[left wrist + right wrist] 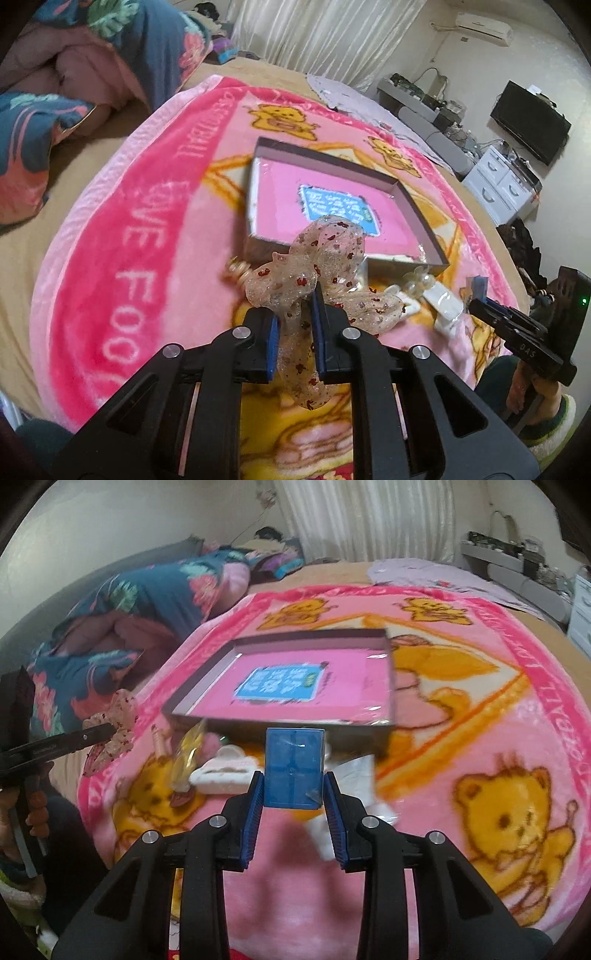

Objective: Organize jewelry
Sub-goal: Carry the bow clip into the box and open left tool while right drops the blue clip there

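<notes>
My left gripper (295,310) is shut on a sheer glittery bow (317,266) with red dots and holds it above the blanket, just in front of the shallow grey box (258,144) with a pink floor. The bow also shows in the right wrist view (114,720). My right gripper (293,788) is shut on a small blue transparent case (293,766), held near the box's front wall (280,734). The right gripper shows in the left wrist view (484,299) at the right.
A pink bear-print blanket (480,738) covers the bed. White hair clips (443,299), a yellow packet (188,760) and a pearl piece (236,271) lie in front of the box. Folded quilts (74,74) lie at the left. Drawers (506,181) stand right.
</notes>
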Demonstrator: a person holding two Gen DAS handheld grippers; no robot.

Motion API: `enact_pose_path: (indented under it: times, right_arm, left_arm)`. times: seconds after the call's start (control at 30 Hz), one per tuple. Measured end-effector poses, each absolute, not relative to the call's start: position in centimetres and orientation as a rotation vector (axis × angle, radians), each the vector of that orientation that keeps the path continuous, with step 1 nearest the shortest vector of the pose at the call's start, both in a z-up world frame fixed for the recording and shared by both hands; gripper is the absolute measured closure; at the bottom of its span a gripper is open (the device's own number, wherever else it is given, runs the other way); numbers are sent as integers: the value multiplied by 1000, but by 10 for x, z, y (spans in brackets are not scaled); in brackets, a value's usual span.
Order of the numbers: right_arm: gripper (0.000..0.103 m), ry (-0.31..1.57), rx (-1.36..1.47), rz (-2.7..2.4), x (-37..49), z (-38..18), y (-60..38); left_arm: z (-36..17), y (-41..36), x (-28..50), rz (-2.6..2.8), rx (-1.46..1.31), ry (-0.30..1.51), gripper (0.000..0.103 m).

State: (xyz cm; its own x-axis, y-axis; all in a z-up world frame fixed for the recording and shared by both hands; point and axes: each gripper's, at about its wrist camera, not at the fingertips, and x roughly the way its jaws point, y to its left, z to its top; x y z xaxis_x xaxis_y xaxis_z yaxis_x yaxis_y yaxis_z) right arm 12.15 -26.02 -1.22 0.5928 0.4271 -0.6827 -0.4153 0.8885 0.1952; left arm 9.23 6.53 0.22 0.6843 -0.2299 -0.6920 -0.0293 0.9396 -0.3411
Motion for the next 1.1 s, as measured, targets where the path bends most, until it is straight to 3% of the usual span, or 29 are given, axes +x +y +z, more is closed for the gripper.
enact_pose_path:
  times: [0.57, 1.1]
  right_arm:
    - [72, 723, 55, 351, 147, 12, -311]
    - [72, 716, 26, 360, 201, 22, -274]
  left_arm:
    - [28, 24, 153, -195, -322, 744, 95]
    - [11, 31, 204, -147, -307, 764, 95]
